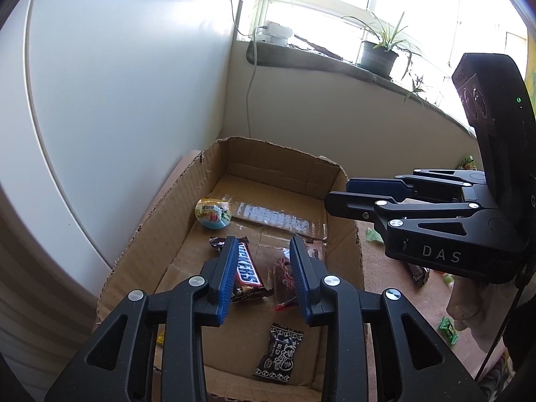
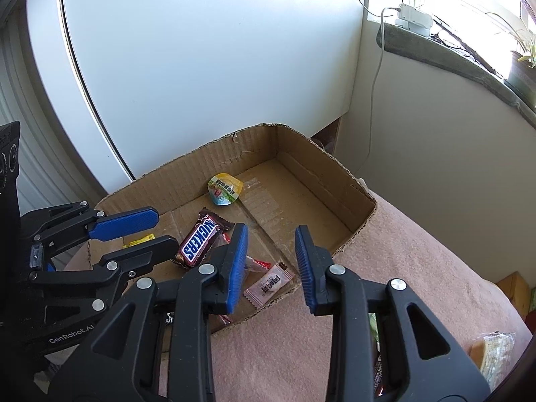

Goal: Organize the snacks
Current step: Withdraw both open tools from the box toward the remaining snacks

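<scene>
Snickers bar (image 1: 246, 269) in box (image 1: 348, 201), below spread left gripper (image 1: 264, 279) jaws

Rough corrugated cardboard box (image 2: 201, 164), glossy plastic Snickers wrapper (image 2: 197, 243), matt pink cloth (image 2: 402, 268) underneath.

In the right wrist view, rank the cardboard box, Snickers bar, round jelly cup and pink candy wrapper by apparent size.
1. cardboard box
2. Snickers bar
3. pink candy wrapper and round jelly cup: look alike; the wrapper lies nearer the camera, so unsure.
</scene>
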